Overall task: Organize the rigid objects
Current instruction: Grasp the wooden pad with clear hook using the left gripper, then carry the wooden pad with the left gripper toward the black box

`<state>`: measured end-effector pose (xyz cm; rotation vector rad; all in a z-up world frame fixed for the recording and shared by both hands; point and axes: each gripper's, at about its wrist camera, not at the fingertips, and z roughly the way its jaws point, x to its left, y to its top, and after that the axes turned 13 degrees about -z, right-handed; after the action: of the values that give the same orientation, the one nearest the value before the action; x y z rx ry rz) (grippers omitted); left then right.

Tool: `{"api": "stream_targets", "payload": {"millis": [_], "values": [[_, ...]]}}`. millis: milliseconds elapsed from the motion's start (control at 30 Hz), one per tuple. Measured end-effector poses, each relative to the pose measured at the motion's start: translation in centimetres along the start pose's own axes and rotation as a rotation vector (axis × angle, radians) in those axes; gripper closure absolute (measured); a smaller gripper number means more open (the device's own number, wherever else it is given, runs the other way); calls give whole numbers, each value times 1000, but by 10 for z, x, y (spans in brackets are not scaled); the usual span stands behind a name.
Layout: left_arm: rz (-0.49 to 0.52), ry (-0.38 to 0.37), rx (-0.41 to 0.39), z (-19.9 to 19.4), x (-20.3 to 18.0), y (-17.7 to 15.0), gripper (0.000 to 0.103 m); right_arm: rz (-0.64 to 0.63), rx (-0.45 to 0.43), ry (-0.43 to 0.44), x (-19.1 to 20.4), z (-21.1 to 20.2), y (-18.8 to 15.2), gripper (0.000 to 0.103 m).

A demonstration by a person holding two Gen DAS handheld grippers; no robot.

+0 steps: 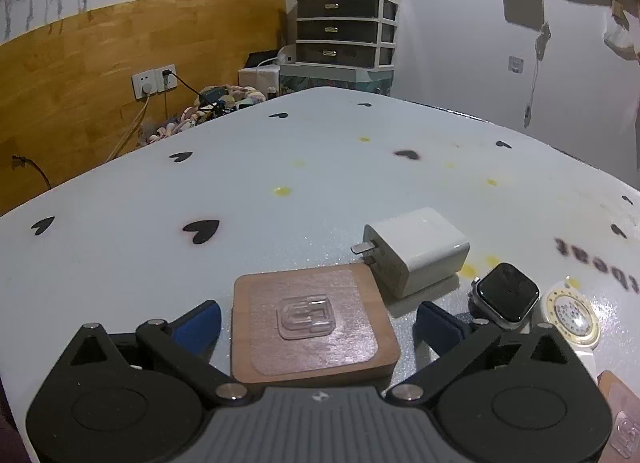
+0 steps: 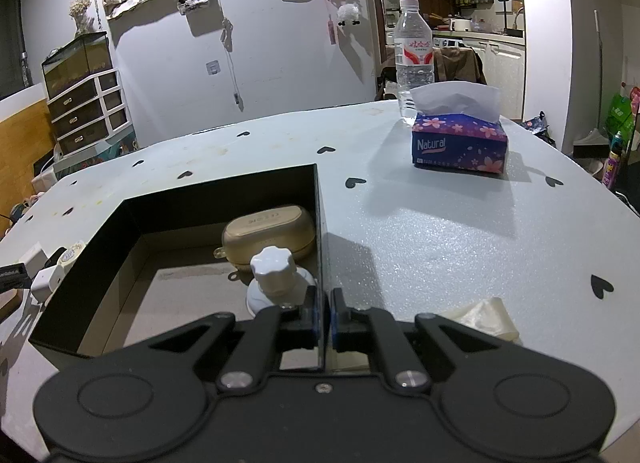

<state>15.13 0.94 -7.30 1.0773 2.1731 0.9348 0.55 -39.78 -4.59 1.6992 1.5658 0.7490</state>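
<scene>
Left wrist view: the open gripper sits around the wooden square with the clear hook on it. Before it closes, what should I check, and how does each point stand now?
1. Left gripper open: ok.
2. Wooden square between the fingers, neither touching it: ok.
3. White charger touches the square's far corner and may shift: not ok.
4. Watch outside the right finger, apart: ok.
5. Right gripper shut on the black box's wall, steadying it: ok.
6. Free floor in the box beside the earbud case and white knob: ok.
</scene>
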Motion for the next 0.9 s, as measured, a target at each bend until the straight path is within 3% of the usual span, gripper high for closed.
{"api": "stream_targets", "payload": {"millis": [100, 300, 433, 667, 900], "values": [[3, -6, -25, -6, 1, -2, 24, 0, 0, 0, 0, 0, 0, 97], [15, -49, -31, -13, 3, -4, 25, 0, 0, 0, 0, 0, 0, 97], [46, -68, -85, -27, 2, -6, 25, 0, 0, 1, 0, 0, 0, 97], [78, -205, -140, -68, -8, -1, 25, 1, 0, 1, 0, 0, 0, 97], [186, -383, -119, -100, -41, -4, 25, 0, 0, 1, 0, 0, 0, 97]]}}
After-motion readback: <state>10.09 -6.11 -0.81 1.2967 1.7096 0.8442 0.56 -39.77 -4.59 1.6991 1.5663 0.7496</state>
